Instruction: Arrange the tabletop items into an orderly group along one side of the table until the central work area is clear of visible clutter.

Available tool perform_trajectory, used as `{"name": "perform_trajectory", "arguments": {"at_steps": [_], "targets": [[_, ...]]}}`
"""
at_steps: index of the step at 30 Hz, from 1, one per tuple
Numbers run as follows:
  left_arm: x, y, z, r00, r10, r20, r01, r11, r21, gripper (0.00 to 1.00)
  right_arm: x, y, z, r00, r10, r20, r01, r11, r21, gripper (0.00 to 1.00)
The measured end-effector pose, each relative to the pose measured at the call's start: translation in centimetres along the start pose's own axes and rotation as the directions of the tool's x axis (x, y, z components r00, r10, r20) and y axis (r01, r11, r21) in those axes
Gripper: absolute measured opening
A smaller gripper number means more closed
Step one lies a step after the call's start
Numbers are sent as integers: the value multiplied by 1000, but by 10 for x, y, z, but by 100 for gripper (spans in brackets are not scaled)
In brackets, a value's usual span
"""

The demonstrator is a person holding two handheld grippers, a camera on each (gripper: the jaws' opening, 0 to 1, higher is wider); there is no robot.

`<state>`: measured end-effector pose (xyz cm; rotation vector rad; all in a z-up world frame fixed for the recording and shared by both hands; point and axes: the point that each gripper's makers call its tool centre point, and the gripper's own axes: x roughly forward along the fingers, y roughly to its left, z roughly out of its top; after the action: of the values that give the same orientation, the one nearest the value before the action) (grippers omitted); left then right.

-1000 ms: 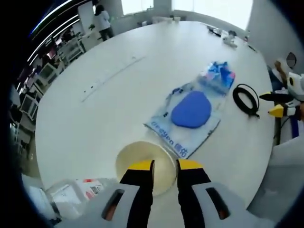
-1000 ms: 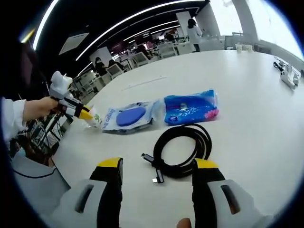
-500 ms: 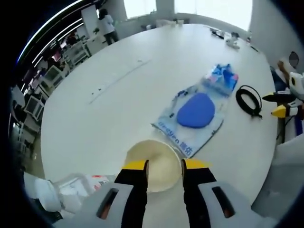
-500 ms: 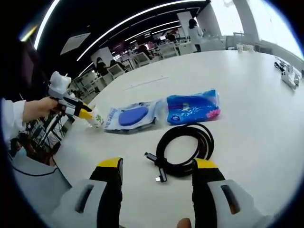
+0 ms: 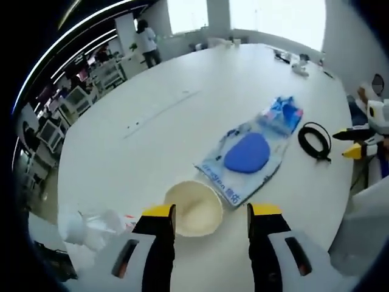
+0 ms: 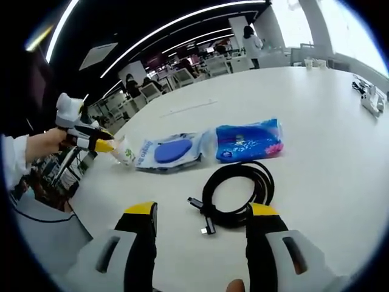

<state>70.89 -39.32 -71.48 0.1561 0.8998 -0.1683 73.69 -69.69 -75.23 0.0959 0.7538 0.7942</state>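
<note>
On the white table (image 5: pixel 152 140), the clear packet with the blue pad (image 5: pixel 246 155) lies mid-table. The blue pack (image 6: pixel 248 140) touches its far end, the black cable (image 6: pixel 238 193) beside it, the cream bowl (image 5: pixel 193 208) at its near corner. Left gripper (image 5: pixel 209 214), jaws wide, hovers over the bowl, gripping nothing; right gripper (image 6: pixel 200 214), equally spread, holds nothing above the cable.

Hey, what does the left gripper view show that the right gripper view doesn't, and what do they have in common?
Left gripper view alone: the inside of the cream bowl between the open left gripper, and crumpled clear plastic wrapping beside it.

Right gripper view alone: the coiled black cable up close with its plug ends, lying just ahead of the open right gripper, and a hand holding the left gripper.

Both: the white table, the clear packet with the blue pad, the blue printed packet and the cable.
</note>
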Motion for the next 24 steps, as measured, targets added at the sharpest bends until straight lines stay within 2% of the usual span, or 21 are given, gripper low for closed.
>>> {"name": "perform_trajectory", "arguments": {"at_steps": [5, 8, 12, 24], "targets": [[-15, -5, -6, 998, 21, 52, -20, 999, -26, 57, -1, 3, 6, 1000, 12, 14, -12, 1000, -15, 57], [-26, -7, -5, 994, 41, 97, -37, 998, -46, 61, -3, 4, 9, 1000, 13, 23, -13, 1000, -22, 57], [-41, -9, -7, 989, 68, 130, -59, 995, -76, 69, -3, 2, 11, 999, 13, 30, -12, 999, -31, 57], [-65, -1, -27, 977, 134, 163, -102, 977, -187, 78, -9, 3, 15, 999, 18, 29, -16, 997, -69, 63]]}}
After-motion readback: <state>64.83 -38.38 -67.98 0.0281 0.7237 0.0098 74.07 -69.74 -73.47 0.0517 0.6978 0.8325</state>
